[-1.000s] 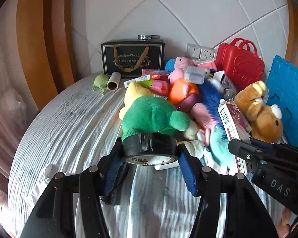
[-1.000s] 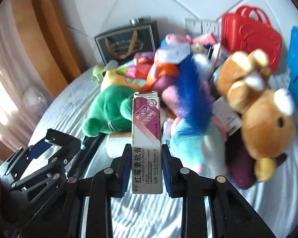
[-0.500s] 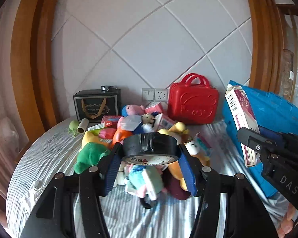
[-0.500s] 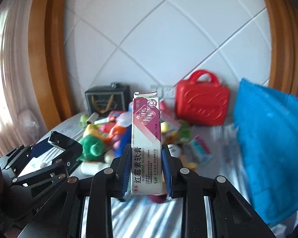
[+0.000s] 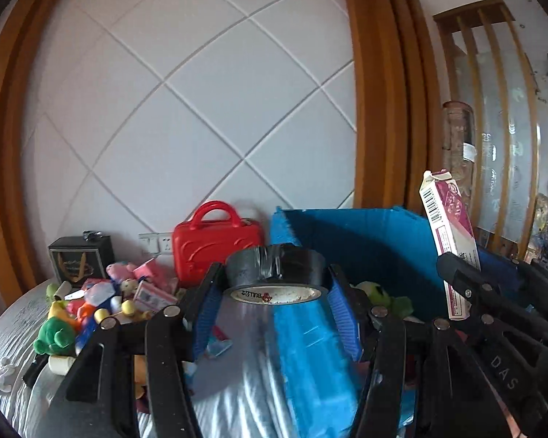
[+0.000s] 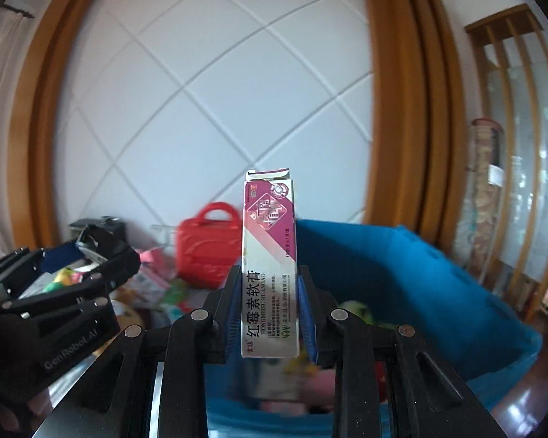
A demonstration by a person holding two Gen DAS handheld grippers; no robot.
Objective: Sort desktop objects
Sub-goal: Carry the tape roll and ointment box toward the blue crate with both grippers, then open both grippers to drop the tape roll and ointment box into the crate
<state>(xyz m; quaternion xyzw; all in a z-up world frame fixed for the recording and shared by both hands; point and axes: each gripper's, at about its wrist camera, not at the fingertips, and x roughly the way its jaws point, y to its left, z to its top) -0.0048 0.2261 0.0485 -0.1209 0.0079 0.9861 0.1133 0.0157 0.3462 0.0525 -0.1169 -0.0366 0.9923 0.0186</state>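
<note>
My left gripper is shut on a black roll of tape, held flat above the near wall of the blue bin. My right gripper is shut on a tall pink-and-white ointment box, held upright over the blue bin. The box also shows in the left wrist view at the right, with the right gripper under it. Plush toys lie inside the bin.
A heap of plush toys and small boxes lies on the striped table at the left. A red toy case and a black gift bag stand at the wall. A wooden frame and glass cabinet are at the right.
Both grippers have lifted and swung right, from over the toy heap to over the blue bin. Each holds the same thing as before.
</note>
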